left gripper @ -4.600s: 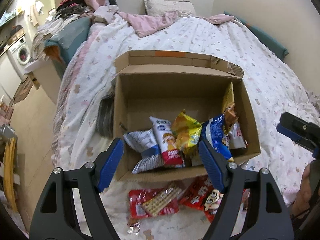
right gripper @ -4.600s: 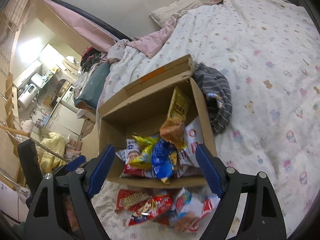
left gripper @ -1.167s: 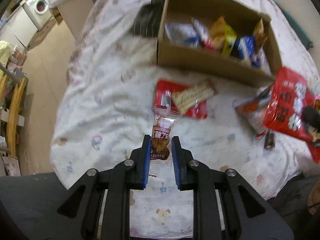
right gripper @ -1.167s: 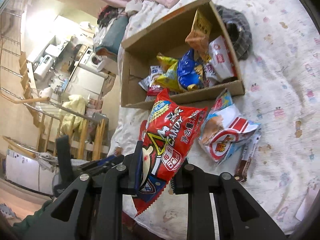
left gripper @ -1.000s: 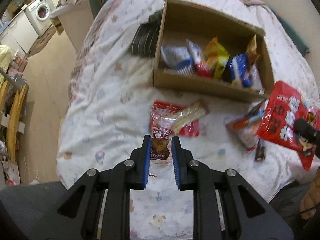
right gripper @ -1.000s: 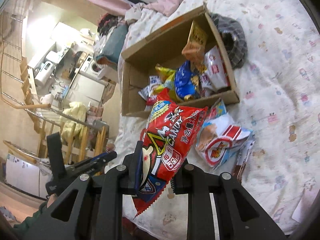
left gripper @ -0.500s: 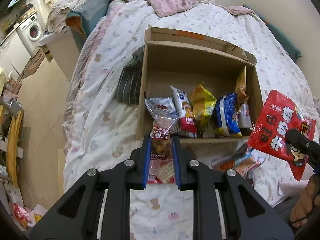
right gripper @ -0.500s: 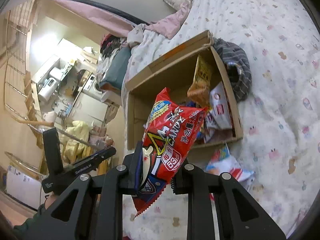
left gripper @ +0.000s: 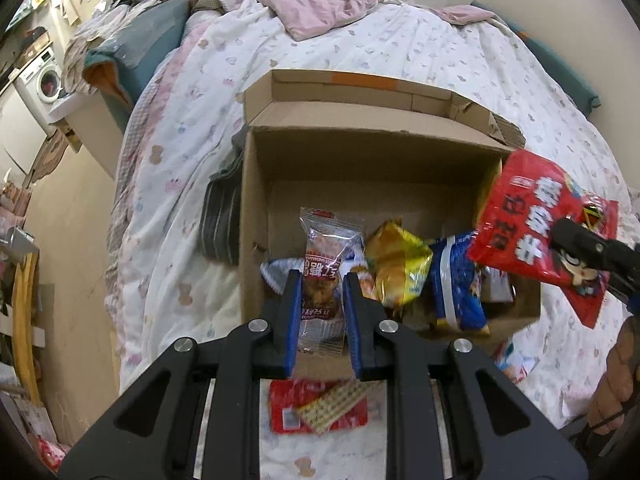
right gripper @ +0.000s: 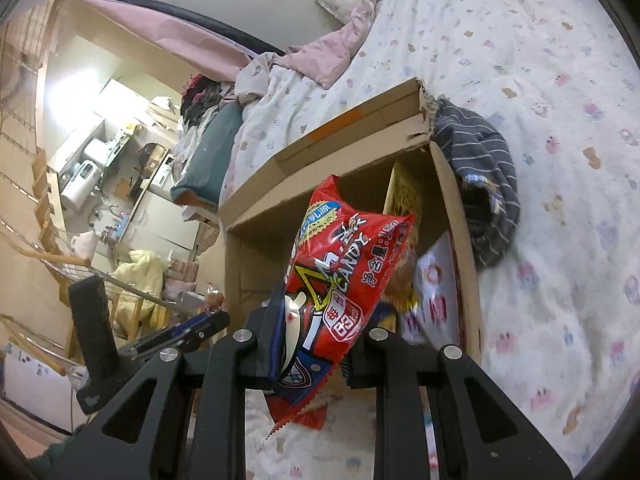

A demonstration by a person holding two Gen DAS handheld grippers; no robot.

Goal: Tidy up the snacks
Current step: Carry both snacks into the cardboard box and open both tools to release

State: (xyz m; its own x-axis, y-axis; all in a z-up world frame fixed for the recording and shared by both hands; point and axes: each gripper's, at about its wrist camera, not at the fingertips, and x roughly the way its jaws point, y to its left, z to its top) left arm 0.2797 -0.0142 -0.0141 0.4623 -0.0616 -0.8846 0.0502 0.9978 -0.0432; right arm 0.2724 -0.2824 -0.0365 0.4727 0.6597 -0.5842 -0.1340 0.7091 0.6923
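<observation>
An open cardboard box lies on the bed with several snack packs inside, among them a yellow bag and a blue bag. My left gripper is shut on a small clear packet with a brown snack, held over the box's near left part. My right gripper is shut on a large red candy bag, raised in front of the box; that red candy bag hangs over the box's right edge in the left wrist view.
A red packet with a wafer on it lies on the bedsheet in front of the box. Another packet shows at the box's near right corner. A striped dark garment lies against the box's side. The bed edge drops to the floor on the left.
Both grippers have carried their packets from the bedsheet in front of the box up and forward over the box. The loose packets on the sheet have slid toward the bottom of both views.
</observation>
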